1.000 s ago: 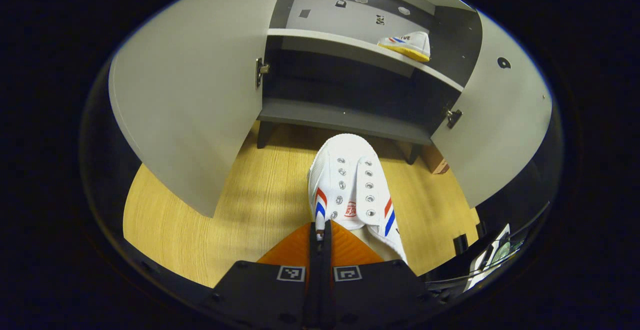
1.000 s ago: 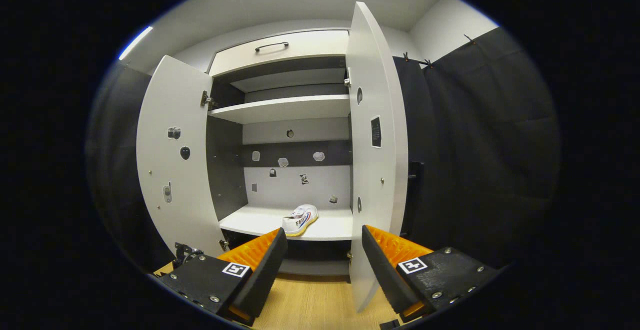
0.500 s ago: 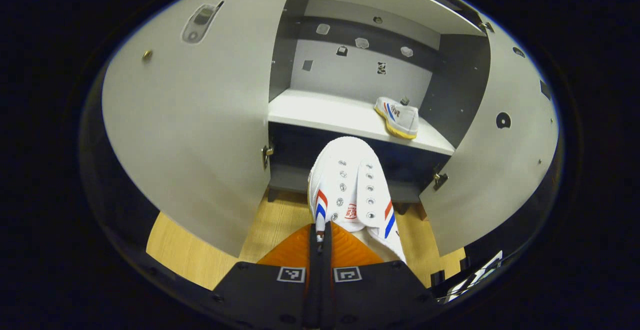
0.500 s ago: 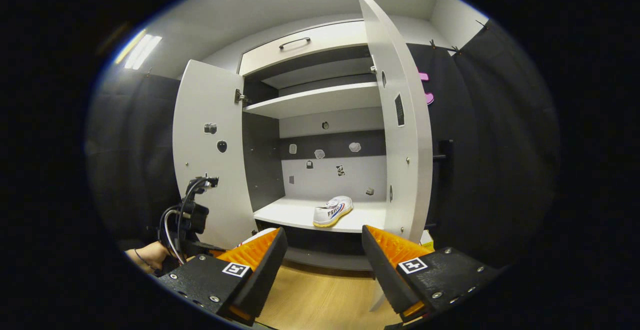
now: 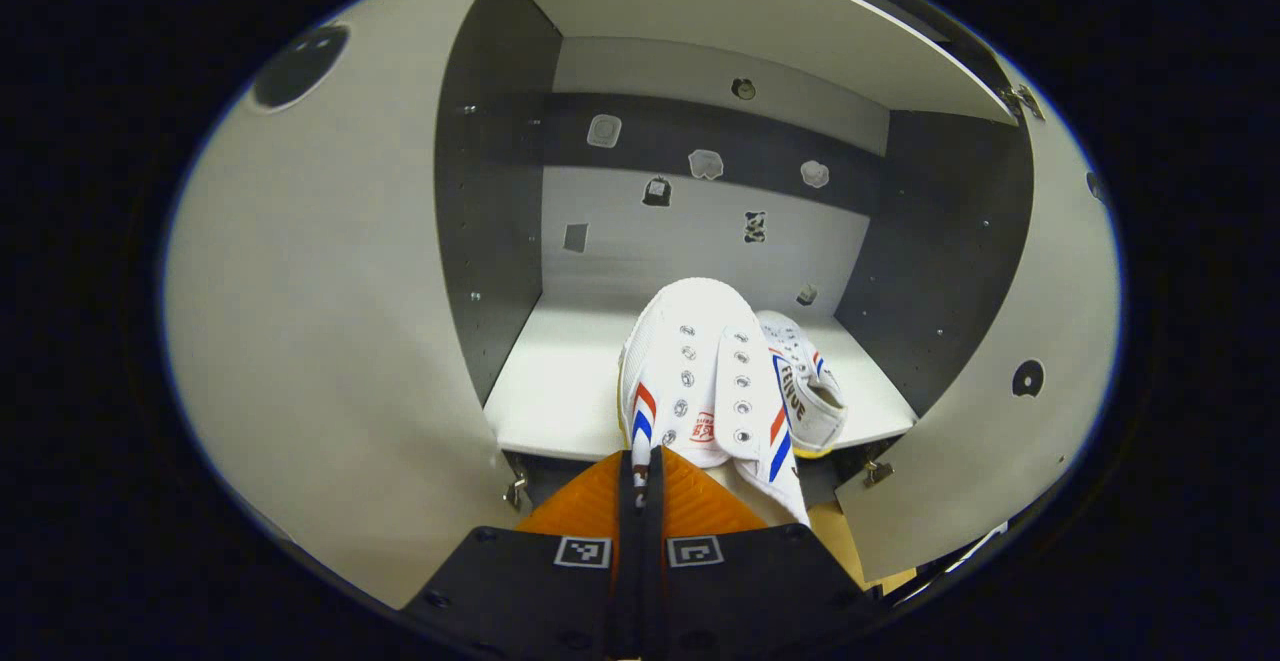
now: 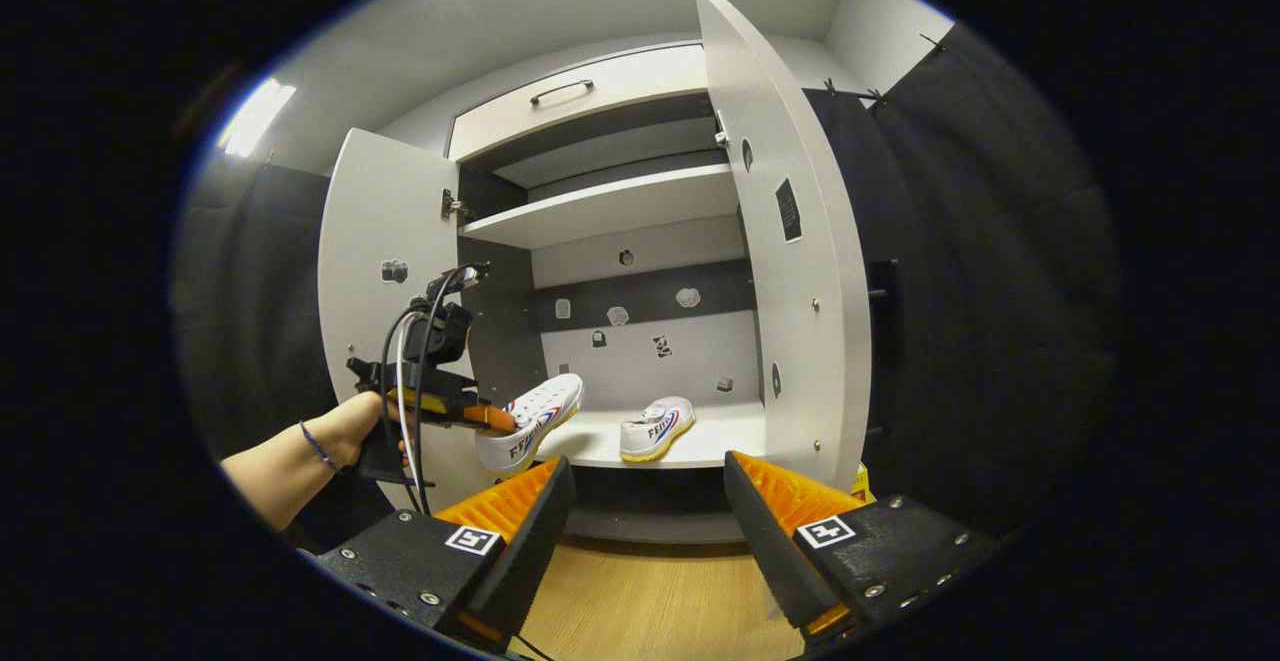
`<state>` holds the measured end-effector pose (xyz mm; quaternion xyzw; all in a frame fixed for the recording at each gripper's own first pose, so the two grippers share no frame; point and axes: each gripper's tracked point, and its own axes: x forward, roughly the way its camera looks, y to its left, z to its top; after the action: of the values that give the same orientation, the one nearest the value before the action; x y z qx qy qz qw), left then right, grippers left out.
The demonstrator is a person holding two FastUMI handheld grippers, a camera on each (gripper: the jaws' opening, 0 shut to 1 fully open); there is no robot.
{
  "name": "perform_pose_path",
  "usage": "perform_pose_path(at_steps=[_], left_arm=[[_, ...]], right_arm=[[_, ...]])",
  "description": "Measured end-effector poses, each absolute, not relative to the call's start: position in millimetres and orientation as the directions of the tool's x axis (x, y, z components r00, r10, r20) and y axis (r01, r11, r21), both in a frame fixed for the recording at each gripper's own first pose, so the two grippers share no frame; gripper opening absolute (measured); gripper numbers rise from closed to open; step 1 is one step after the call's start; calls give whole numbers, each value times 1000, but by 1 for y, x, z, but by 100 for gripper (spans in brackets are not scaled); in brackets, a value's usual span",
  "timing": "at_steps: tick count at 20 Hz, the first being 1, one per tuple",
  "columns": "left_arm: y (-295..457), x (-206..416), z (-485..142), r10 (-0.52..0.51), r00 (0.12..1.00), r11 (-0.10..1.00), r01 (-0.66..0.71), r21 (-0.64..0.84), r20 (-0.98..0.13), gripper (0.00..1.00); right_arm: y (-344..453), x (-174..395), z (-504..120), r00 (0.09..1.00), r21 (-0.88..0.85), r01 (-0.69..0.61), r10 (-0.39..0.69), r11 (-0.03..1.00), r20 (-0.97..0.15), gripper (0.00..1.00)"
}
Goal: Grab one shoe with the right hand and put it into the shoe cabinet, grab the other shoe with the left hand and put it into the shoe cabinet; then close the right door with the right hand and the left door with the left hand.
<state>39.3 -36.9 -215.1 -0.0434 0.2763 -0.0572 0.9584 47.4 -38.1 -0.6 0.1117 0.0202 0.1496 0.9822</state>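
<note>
Before the shelf (image 6: 600, 446), left tongs (image 6: 490, 418) clamp a shoe (image 6: 530, 423); right tongs (image 6: 645, 531) gape.

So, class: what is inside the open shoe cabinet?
One shoe sits on the lower shelf; small stickers dot the back wall. The upper shelf's top is hidden from below.

- A wooden floor (image 6: 650, 611) runs under the cabinet.
- Black cloth (image 6: 990, 271) hangs as the booth's wall.
- A ceiling light (image 6: 252, 117) glows at upper left.
- A drawer with a dark handle (image 6: 560, 91) sits up top.
</note>
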Motion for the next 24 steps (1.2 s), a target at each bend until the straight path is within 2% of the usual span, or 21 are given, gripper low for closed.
perform_pose_path(at_steps=[8, 21, 22, 24], left_arm=[[-35, 36, -207, -171, 801, 985, 139, -99, -573, 6], [-29, 55, -265, -121, 722, 992, 71, -101, -681, 7], [-30, 53, -264, -125, 724, 992, 70, -108, -678, 11], [-31, 52, -249, -128, 754, 991, 73, -112, -644, 27]], right_arm=[[-38, 56, -16, 978, 257, -179, 200, 950, -61, 92], [-32, 69, -26, 974, 245, -170, 200, 954, -104, 92], [-32, 69, -26, 974, 243, -172, 202, 955, -104, 92], [-32, 68, -26, 973, 248, -176, 208, 953, -105, 92]])
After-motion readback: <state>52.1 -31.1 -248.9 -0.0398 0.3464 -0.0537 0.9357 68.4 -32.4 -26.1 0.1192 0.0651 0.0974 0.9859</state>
